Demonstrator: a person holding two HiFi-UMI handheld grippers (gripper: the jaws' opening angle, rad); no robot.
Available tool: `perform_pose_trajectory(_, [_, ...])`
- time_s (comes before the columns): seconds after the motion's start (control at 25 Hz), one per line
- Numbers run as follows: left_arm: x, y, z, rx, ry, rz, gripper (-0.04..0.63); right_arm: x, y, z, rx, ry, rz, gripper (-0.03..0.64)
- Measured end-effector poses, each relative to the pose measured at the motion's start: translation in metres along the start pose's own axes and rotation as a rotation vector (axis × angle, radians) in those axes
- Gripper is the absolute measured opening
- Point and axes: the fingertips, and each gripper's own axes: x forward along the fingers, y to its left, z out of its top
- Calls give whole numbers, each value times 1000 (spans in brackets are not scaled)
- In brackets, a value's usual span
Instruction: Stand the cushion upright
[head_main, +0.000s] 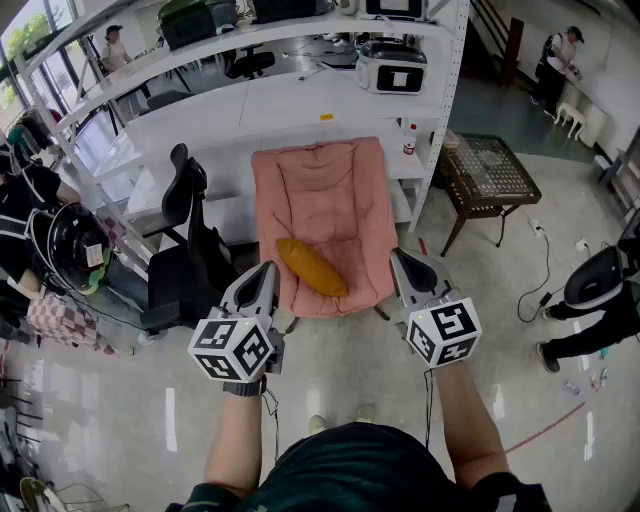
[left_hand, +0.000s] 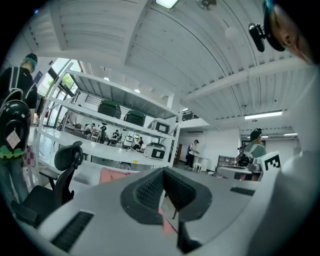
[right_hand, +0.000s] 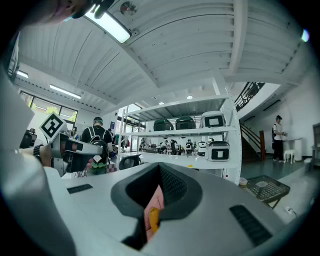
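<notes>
An orange oblong cushion (head_main: 312, 267) lies slanted on the seat of a pink padded chair (head_main: 325, 190), in the middle of the head view. My left gripper (head_main: 268, 270) is held level just left of the seat's front, shut and holding nothing. My right gripper (head_main: 400, 256) is level at the seat's front right, also shut and empty. Neither touches the cushion. In the right gripper view a sliver of the cushion (right_hand: 153, 220) and the pink chair (right_hand: 156, 200) shows below the closed right gripper (right_hand: 159, 170). The left gripper (left_hand: 162, 172) sees the pink chair (left_hand: 112, 175) beyond it.
A black office chair (head_main: 190, 240) stands close to the left of the pink chair. White shelving (head_main: 300, 90) with a white appliance (head_main: 392, 68) runs behind. A wire-top table (head_main: 490, 170) stands at the right, and a person (head_main: 600, 290) crouches at the far right.
</notes>
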Motion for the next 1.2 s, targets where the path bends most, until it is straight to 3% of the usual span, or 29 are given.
perform_pose_trajectory(0.6, [3, -20, -3, 11, 8, 12, 6, -6, -8, -1, 25, 5, 52, 2])
perform_pose_trajectory(1.2, [7, -21, -26, 3, 36, 111, 6, -7, -27, -25, 75, 14, 123, 2])
